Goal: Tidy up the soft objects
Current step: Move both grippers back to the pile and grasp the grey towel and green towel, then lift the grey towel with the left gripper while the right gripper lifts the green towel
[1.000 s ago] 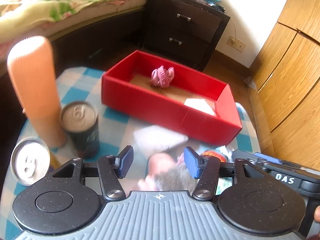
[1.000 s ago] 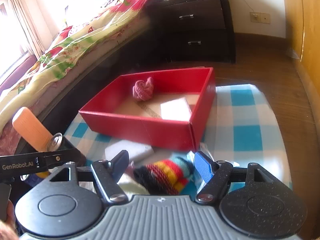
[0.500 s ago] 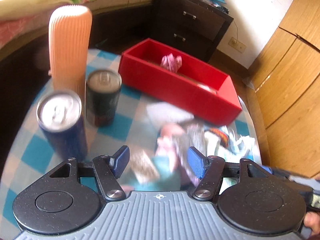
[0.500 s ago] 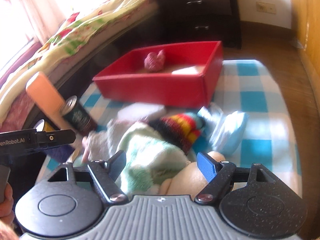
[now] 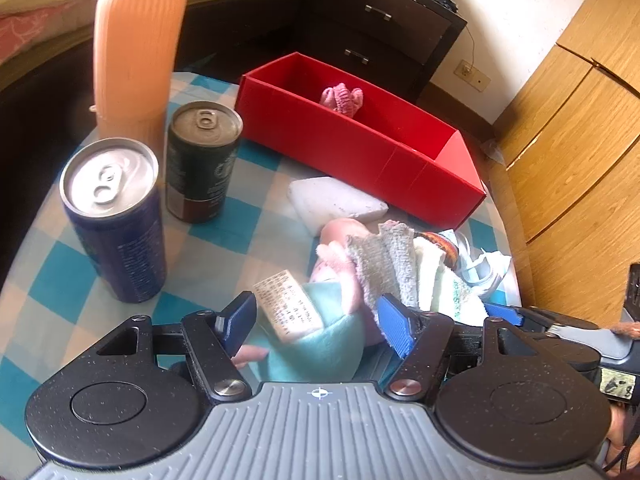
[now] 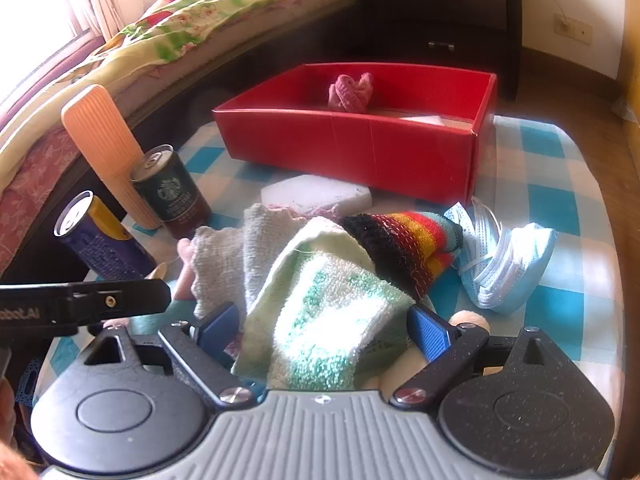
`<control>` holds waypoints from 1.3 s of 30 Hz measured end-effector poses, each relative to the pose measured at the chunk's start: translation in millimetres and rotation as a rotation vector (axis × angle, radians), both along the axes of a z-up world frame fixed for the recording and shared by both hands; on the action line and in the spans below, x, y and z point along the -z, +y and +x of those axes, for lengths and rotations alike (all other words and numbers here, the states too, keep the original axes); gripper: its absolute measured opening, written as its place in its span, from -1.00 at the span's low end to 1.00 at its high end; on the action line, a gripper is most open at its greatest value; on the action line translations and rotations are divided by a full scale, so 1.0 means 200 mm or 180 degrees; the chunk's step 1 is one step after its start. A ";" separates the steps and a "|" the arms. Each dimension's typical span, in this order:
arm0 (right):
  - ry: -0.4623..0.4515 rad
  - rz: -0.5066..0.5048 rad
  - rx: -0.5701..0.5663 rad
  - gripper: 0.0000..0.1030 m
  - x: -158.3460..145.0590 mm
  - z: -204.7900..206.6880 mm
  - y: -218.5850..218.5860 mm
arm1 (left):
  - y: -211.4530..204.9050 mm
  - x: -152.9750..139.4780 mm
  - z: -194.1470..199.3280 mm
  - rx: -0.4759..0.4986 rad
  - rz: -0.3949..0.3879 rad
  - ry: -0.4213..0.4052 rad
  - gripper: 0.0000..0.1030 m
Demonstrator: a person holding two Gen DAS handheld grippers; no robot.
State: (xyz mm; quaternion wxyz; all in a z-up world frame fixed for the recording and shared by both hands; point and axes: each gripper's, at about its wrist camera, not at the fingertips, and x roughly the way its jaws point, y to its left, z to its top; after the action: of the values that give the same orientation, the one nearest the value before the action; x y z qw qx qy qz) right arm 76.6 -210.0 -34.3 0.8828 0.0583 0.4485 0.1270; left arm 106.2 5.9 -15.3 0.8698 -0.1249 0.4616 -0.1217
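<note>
A pile of soft things lies on the checked tablecloth in front of a red box. A pink knitted piece sits inside the box. My left gripper is opening, its jaws on either side of a teal plush toy with a printed label; the pads do not press it. My right gripper is opening around a green-and-white towel, also unpressed. A grey cloth, a striped knit, blue face masks and a white foam block lie around.
Left of the pile stand a blue can, a dark can and a tall orange ribbed bottle. A bed, a dark drawer chest and wooden cupboard doors surround the table.
Both grippers have come down and drawn back from the box to the pile, and their jaws have widened. The plush toy and the towel now lie between the jaws.
</note>
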 end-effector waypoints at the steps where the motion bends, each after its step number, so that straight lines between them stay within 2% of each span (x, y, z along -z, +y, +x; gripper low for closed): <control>1: 0.0016 -0.0002 0.0000 0.38 0.00 0.01 0.00 | -0.01 0.00 0.00 0.0019 0.0011 0.0000 0.32; 6: 0.0069 -0.0003 -0.0059 0.34 0.01 0.01 0.00 | -0.02 0.02 0.02 0.0045 0.0022 0.0029 0.35; 12: 0.0196 0.0173 -0.0066 -0.17 -0.01 0.01 -0.04 | -0.01 0.01 0.02 0.0020 0.0004 0.0021 0.42; 15: 0.0216 0.0286 -0.0031 -0.34 -0.03 0.01 -0.07 | 0.00 0.01 0.02 0.0011 -0.0007 0.0034 0.42; 22: 0.0233 0.0567 0.0057 -0.52 -0.09 0.00 -0.16 | -0.02 0.01 0.03 0.0017 -0.0001 0.0030 0.45; 26: 0.0252 0.0569 0.0041 -0.77 -0.08 0.01 -0.16 | -0.03 0.01 0.04 0.0014 -0.0017 0.0054 0.45; 31: 0.0586 0.0803 0.0012 -0.79 0.02 0.04 -0.16 | -0.05 0.03 0.04 0.0067 -0.0010 0.0070 0.46; 35: 0.0634 0.0853 0.0009 -1.00 0.01 0.04 -0.18 | -0.04 0.03 0.03 0.0056 -0.0016 0.0073 0.49; 39: 0.0660 0.0972 0.0006 -1.00 0.03 0.03 -0.19 | -0.03 0.02 0.03 0.0039 -0.0026 0.0070 0.49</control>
State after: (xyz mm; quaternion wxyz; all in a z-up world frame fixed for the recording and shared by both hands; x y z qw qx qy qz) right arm 83.5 -248.3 -40.1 0.8128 0.2048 0.5126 0.1860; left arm 113.2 -0.2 -19.4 0.8633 -0.1270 0.4714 -0.1274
